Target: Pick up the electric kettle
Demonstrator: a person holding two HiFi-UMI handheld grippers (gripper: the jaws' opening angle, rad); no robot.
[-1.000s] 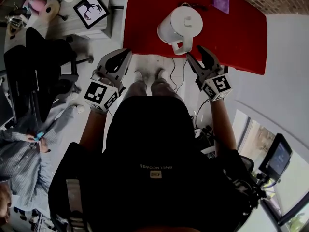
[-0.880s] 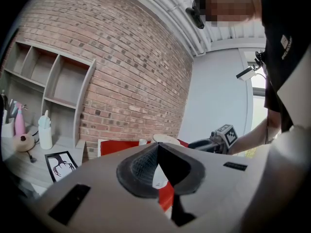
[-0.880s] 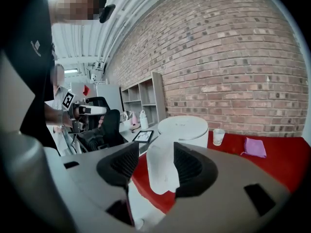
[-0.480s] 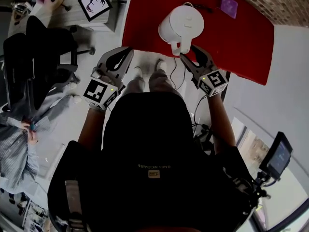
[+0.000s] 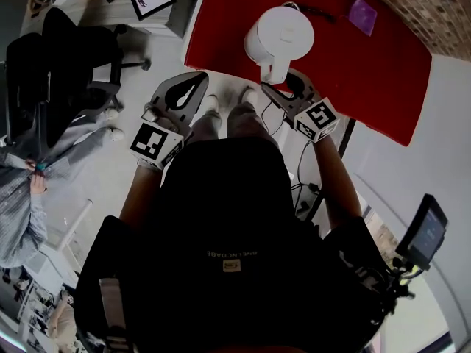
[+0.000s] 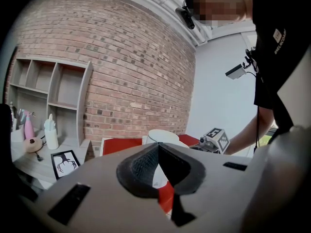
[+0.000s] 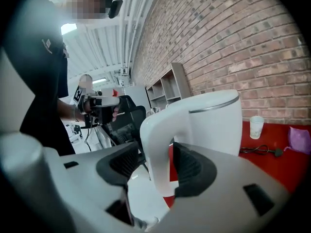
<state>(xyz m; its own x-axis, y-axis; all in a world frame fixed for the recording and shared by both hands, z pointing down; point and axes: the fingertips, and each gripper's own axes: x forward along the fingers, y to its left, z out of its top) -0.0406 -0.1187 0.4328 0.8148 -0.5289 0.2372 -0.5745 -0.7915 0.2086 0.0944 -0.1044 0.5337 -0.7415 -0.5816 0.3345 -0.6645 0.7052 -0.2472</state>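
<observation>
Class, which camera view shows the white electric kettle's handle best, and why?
The right gripper view: the handle stands close and large at centre, its curve clear. The head view shows it only small, from above. The left gripper view shows just the lid; the handle is hidden.

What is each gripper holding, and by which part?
Nothing yet. The right gripper has just been opening; the electric kettle handle stands between its jaws, ungripped. The left gripper is shut, empty.
</observation>
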